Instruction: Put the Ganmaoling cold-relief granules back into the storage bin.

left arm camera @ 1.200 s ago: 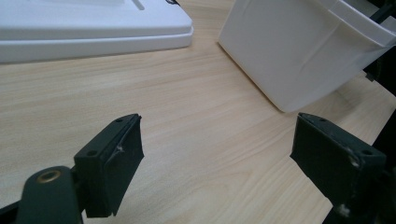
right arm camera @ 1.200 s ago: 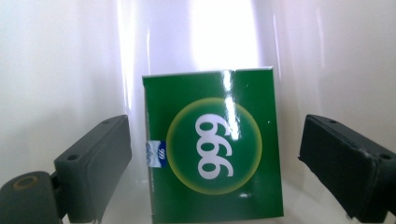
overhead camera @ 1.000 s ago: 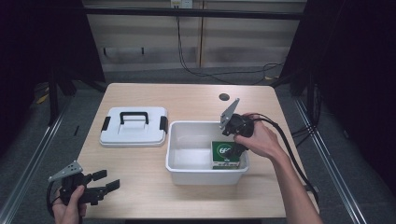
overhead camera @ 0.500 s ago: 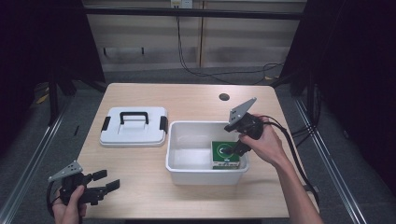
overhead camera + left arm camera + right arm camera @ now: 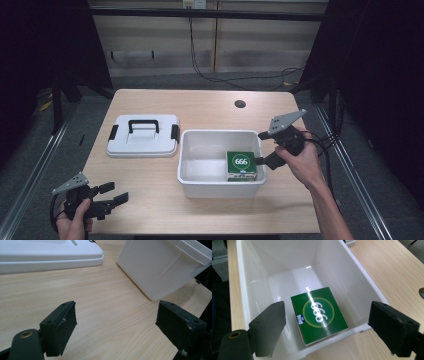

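Now my right tongs have drawn back out of the white tub and sit just beyond its right rim, whereas a moment ago they were down over the green box. They are released, jaws spread wide with nothing between them. The green box lies flat on the tub's floor in the near right corner, its "666" face up, close against the right wall and the near wall. In the right gripper view the box shows between my two open jaws, well below them, with the tub's rim crossing in front.

My left tongs have not moved: they rest at the table's near left corner, released as well, jaws apart and nothing in them. In the left gripper view bare wood runs ahead of them up to the tub's outer wall and the white lid.

The lid, with its black handle, lies flat to the left of the tub, a narrow strip of table between them. The rest of the tub floor, left of the box, is open. The table behind the tub lies free up to a small round hole.
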### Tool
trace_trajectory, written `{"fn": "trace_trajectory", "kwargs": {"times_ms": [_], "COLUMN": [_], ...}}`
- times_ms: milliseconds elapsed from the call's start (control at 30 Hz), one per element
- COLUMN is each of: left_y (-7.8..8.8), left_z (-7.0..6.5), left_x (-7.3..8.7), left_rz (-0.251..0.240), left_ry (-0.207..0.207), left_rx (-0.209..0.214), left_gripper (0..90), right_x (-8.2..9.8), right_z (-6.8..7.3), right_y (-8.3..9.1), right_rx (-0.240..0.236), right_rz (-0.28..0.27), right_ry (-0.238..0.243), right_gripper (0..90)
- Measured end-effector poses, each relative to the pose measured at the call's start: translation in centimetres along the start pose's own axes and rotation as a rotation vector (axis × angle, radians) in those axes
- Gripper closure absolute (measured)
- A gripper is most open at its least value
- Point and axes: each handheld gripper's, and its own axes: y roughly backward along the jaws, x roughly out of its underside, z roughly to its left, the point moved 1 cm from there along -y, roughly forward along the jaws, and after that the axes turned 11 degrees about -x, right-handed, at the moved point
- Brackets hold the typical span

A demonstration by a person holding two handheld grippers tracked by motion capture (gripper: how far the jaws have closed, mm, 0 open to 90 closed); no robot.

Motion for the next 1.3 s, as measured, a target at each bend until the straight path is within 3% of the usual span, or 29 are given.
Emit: {"fn": "trace_trajectory", "kwargs": {"times_ms": [200,333,667,800,1000,1300], "left_y": [0.0,0.0,-0.1,-0.1,-0.1,0.1], "left_z": [0.0,0.0,0.0,0.1,0.2,0.1], "left_x": [0.0,0.0,0.0,0.0,-0.1,-0.1], "left_rz": [0.002,0.003,0.003,0.006,0.004,-0.002], "left_ry": [0.0,0.002,0.002,0.001,0.004,-0.002], "left_rx": [0.0,-0.003,-0.008,-0.008,-0.009,-0.006], "left_gripper": [16.3,16.3,16.3,16.3,16.3,16.3], "right_x": [2.1,3.2,7.0,9.0,11.0,14.4], "right_z": [0.1,0.3,0.6,1.3,1.7,1.3], "right_y": [1.7,2.4,3.5,3.7,3.9,2.6], "right_rx": [0.043,0.069,0.09,0.115,0.115,0.145], "right_rz": [-0.05,-0.08,-0.133,-0.15,-0.177,-0.149], "right_ry": [-0.06,-0.075,-0.153,-0.182,-0.207,-0.282], "right_gripper": [13.4,13.5,13.9,13.3,13.2,13.1]}}
